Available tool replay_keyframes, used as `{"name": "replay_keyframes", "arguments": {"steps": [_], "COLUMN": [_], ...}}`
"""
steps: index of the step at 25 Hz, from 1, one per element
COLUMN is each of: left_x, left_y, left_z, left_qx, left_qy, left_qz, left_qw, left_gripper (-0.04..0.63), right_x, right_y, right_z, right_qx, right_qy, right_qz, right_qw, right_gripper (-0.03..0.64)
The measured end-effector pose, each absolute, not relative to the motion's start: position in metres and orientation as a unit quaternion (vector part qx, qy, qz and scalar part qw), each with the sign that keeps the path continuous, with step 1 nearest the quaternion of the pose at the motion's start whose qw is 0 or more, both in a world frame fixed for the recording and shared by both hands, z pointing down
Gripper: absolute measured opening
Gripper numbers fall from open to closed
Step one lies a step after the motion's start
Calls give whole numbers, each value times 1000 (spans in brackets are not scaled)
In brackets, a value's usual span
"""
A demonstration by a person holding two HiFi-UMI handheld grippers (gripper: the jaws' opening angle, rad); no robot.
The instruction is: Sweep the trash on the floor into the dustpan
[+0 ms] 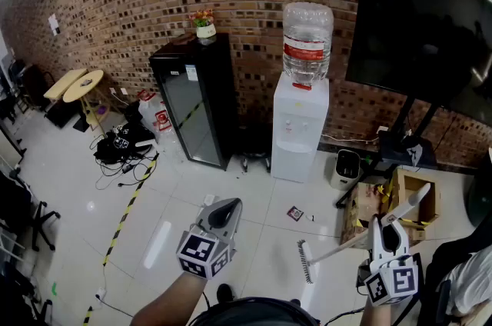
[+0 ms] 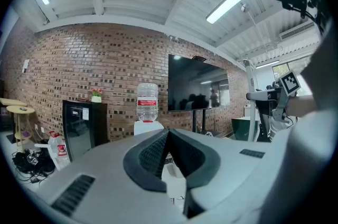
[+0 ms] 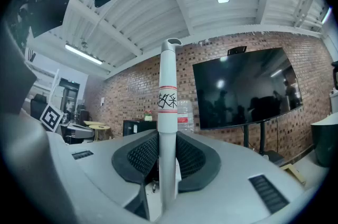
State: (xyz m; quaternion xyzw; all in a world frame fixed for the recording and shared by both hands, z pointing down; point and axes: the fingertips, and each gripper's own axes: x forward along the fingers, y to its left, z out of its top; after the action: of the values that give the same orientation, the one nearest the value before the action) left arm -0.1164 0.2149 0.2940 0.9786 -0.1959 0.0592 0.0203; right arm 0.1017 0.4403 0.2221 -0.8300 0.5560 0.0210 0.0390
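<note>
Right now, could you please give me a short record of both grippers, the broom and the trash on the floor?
left gripper: shut, nothing between the jaws
right gripper: shut on white broom handle
broom head: between the grippers, low over white tiled floor
trash: small dark scrap on tiles before white water dispenser
dustpan: not seen in any view

Against the wall at twelve o'clock we have the water dispenser [image 1: 300,128], with the cabinet [image 1: 192,101] just left of it at eleven and a potted plant [image 1: 204,24] on top. The screen [image 1: 423,24] hangs at two. The trash [image 1: 295,213] lies on the floor before the dispenser. The broom [image 1: 304,261] is nearer us, at five.
</note>
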Motion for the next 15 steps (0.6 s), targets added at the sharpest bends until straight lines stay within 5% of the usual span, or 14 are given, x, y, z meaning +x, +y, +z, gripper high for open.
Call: {"name": "replay_keyframes", "arguments": {"steps": [15], "left_x": [-44], "left_y": [265], "left_z": [289], "left_qx": [976], "left_qy": [-204], "left_qz": [76], "left_qw": [11], "left_gripper": [21], "right_x": [162], "right_y": [462], "right_z": [234], "right_qx": [-811], "right_qy": [583], "right_qz": [3], "right_qw": [45], "right_gripper": [109]}}
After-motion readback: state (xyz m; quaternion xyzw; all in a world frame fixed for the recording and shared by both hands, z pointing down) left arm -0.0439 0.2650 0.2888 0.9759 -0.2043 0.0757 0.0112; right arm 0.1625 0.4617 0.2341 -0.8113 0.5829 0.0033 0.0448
